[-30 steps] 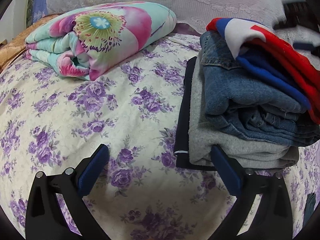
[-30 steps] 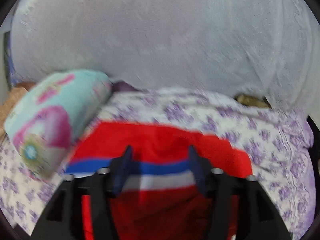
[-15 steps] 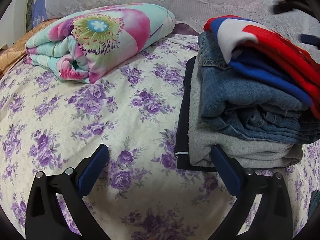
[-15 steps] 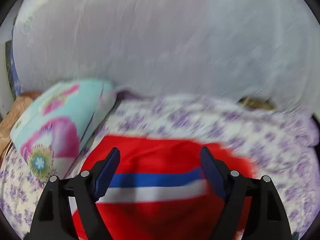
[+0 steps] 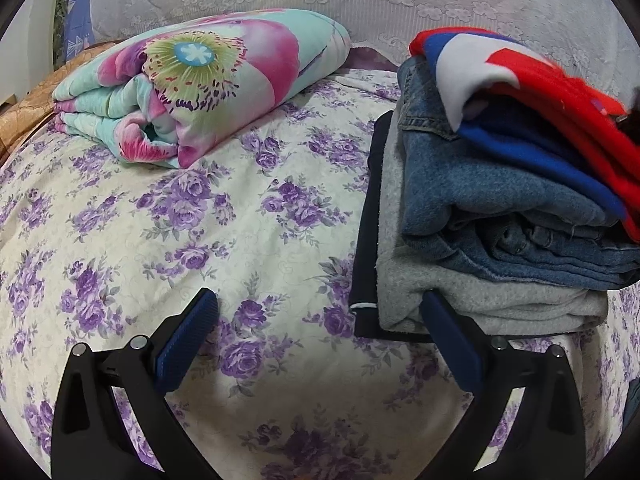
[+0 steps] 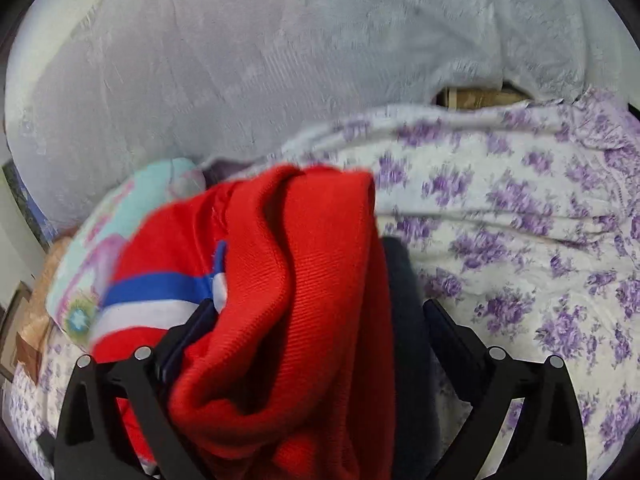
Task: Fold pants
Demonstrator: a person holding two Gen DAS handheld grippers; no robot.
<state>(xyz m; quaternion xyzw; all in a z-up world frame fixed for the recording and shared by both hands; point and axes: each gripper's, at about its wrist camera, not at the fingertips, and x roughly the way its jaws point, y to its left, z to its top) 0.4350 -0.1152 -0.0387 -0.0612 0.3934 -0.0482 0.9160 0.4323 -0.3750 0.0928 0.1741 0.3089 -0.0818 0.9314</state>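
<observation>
Left wrist view: the left gripper [image 5: 318, 334] hangs low over the bed with the purple-flowered cream sheet [image 5: 168, 240], its blue-padded fingers [image 5: 186, 344] spread wide and holding nothing. The right finger's tip sits just at the near corner of a stack of folded clothes. Stack order, bottom up: a thin black garment [image 5: 366, 240], a grey fleece garment [image 5: 480, 300], folded blue denim jeans [image 5: 500, 200], then the red knit pants with blue and white stripes [image 5: 520, 80] on top. The stack's long axis runs away from the camera towards the white lace headboard cover [image 5: 360, 8]. A rolled quilt in mint and pink flower print [image 5: 200, 80] lies far left. Open sheet spans between quilt and stack.

Right wrist view: the right gripper [image 6: 318, 334] has its fingers wide apart, with a thick ridge of the red knit pants [image 6: 304, 300] bunched up between them. Ribbed weave is visible; the ridge runs straight away from the camera, stripes off to the left. I cannot tell whether either pad presses the cloth. Bare flowered sheet [image 6: 520, 220] lies to the right, slightly blurred.
</observation>
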